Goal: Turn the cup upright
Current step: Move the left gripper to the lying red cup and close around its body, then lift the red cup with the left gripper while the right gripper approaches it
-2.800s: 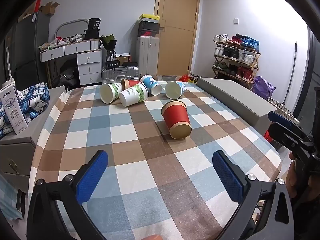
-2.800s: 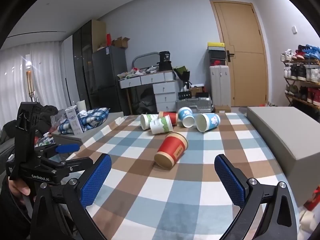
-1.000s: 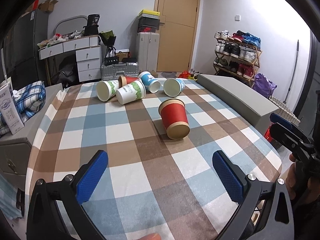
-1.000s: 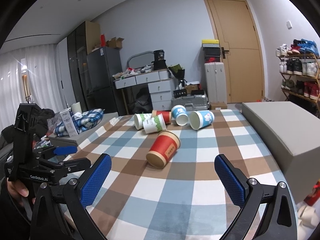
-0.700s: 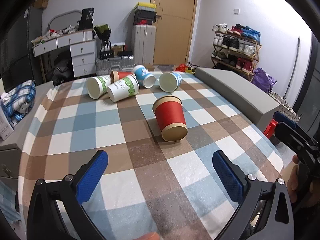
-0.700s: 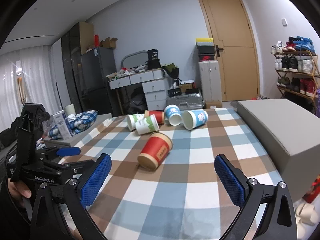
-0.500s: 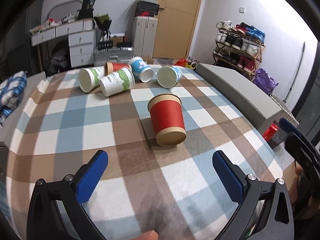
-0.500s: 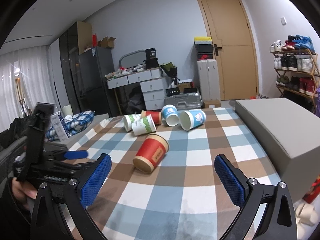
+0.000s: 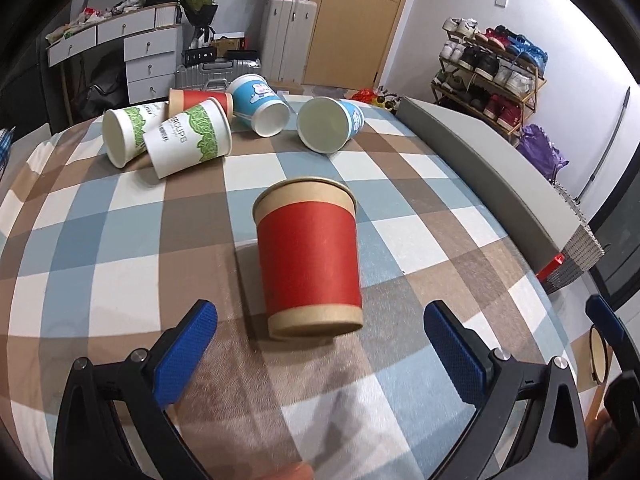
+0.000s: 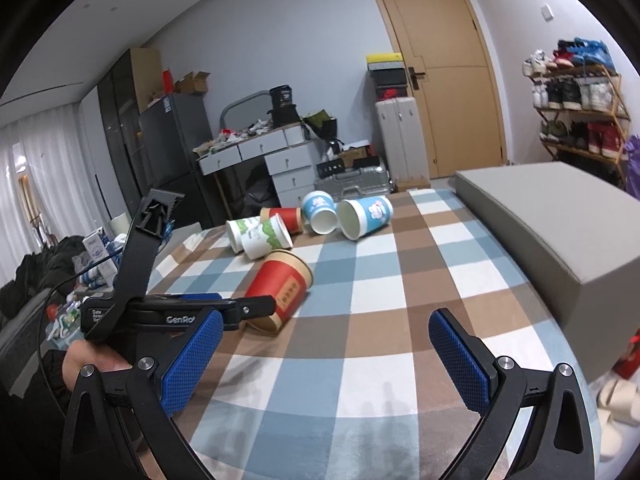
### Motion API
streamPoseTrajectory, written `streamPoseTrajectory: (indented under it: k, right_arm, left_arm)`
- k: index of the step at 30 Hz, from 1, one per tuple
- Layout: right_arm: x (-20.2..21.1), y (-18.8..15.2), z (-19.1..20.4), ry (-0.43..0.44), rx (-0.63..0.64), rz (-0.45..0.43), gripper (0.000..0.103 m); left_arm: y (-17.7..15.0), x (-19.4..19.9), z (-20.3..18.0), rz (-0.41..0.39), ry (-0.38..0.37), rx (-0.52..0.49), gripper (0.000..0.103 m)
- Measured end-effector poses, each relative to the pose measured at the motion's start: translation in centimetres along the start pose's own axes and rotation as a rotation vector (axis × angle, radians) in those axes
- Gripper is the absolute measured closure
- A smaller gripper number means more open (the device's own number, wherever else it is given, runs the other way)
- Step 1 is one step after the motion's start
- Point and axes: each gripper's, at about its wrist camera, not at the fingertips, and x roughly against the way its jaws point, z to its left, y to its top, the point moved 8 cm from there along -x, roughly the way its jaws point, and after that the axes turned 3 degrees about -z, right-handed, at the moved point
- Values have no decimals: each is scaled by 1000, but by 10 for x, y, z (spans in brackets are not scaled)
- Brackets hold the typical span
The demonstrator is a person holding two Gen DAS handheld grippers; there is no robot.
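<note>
Approach step, nothing grasped yet. Left claw spread wide and empty, blue pads either side of the red paper cup, which lies on its side on the checked worktop straight ahead of that claw and between the pad lines, not touched. Kraft-banded mouth toward the claw, by the look of it, base pointing away; hard to be sure of which end from this angle. Right claw likewise open and empty, held back, with the same cup ahead and to its left, partly hidden behind the left claw's frame.

Next move, as a judgement: advance the left claw until the pads bracket the red wall, close gently to avoid crushing thin paper, then lift and rotate to stand it on its base. Risk of rolling away if nudged by one pad first.

Readable writing: "GenRo…" on the left claw's body, seen from the right wrist; "PAPER CUPS", partly legible, on the green-leaf cup in the cluster well beyond. Cartoon prints on the blue cup; label on the red cup too small to read.
</note>
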Motion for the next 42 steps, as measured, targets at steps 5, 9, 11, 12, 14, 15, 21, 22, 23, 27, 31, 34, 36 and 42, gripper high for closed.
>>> streamPoseTrajectory:
  k: [5,9,11,12,14,15,21,22,23,27,31,34,36,42]
  right_arm:
    - [-1,-4,-7,-6,-30,13,0]
    - [1,-5,-9,-10,-33,12,0]
    - [2,-4,-9,-11,-32,10,0]
    - [3,-3,-8,-11,-32,6,0]
    - [3,-2,-8,-11,-33,4,0]
    - [4,-2,-8,-10,-35,2,0]
    - [7,1,3,0,-11,-5,0]
    - [8,2,5,2,-6,-7,0]
    - [9,3,9,9,2,-10,0]
    - [13,5,25,22,43,-18,0]
    - [15,6,37,37,71,-28,0]
    - [17,7,44,45,84,-30,0]
    - [18,6,48,54,91,-30,0]
    - [20,1,55,80,66,-25,0]
  left_arm:
    - [1,-7,1,27,4,-6,24]
    - [0,-9,-2,44,-12,-6,53]
    - [-1,-4,-2,34,-14,-9,53]
    - [1,-2,-2,28,-12,-11,53]
    - [0,6,-1,16,-12,-8,53]
    - [2,6,0,10,-11,-8,53]
    - [7,29,5,-42,2,-9,53]
    - [8,32,6,-50,6,-9,53]
    - [8,37,7,-59,10,-10,53]
    - [13,49,10,-93,24,-11,53]
    - [13,64,9,-128,27,-21,53]
    - [7,78,8,-153,23,-36,53]
    - [4,86,8,-164,17,-41,53]
    - [-10,105,10,-190,9,-63,53]
